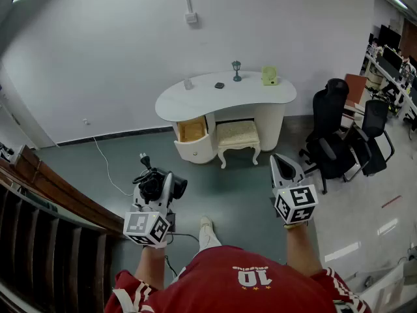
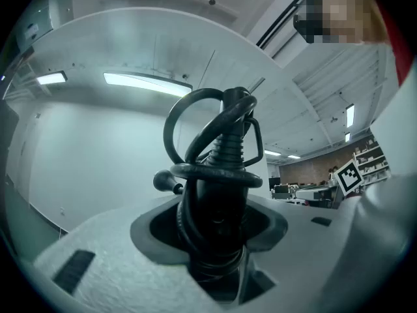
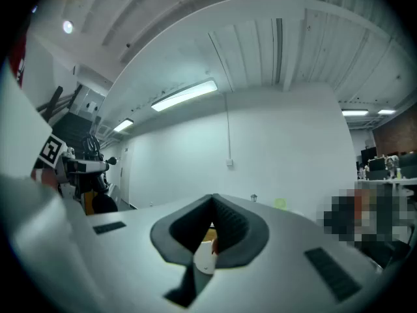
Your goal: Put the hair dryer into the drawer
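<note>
**Left tongs** (image 2: 212, 240): clamped on the handle of the hair dryer (image 1: 154, 182), jaws standing wide around it. The cord (image 2: 215, 171) is wound round the handle, one loop standing free above. In the head view the load sits at lower left, held out in front of the person, well apart from the furniture.

**Right tongs** (image 3: 212, 230): jaws apparently closed tip to tip, though the narrow slot below the tips makes this less than certain. Nothing held. Lower right of the head view.

**Drawer** (image 1: 191, 130): already pulled open at the left end of the white surface (image 1: 221, 96), centre frame, its pale wood inside showing.

**Stool** (image 1: 238, 135): just right of the drawer, under the surface.

**Floor** (image 1: 260, 194): open stretch between the person and the drawer.

**Step in hand**: carrying, by my reading. The dryer is picked up and not yet delivered.

**Next move calls for**: crossing the floor to the drawer, lowering the dryer in with the loose cord kept inside the drawer's walls, then parting the left tongs.
</note>
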A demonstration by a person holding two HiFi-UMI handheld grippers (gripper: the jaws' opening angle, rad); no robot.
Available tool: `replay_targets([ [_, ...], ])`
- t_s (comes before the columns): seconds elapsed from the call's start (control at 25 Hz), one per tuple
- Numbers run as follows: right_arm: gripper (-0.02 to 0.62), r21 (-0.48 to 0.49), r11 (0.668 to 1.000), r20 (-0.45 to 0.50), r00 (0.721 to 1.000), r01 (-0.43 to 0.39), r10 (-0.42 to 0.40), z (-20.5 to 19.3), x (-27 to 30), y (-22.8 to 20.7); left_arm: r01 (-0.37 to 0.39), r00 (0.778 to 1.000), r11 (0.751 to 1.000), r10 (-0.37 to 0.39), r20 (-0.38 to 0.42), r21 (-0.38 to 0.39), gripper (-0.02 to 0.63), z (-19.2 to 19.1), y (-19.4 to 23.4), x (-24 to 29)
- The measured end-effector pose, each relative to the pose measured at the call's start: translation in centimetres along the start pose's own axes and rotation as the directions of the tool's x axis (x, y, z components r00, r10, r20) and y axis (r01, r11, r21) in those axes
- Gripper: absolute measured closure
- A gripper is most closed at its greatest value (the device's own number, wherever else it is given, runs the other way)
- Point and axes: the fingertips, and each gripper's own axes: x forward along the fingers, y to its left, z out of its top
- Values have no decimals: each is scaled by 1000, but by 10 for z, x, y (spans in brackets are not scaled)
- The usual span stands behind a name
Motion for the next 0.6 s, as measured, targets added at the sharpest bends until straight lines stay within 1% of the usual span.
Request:
replay_targets([
  [0.48, 592, 0, 999, 10, 999, -35, 35, -1, 3, 18, 21, 1000, 999, -21, -2, 25, 396, 1, -2, -1],
  [0.6, 592, 13, 998, 17, 998, -55, 55, -1, 3, 22, 31, 999, 999, -31, -5, 30, 396, 1, -2, 0],
])
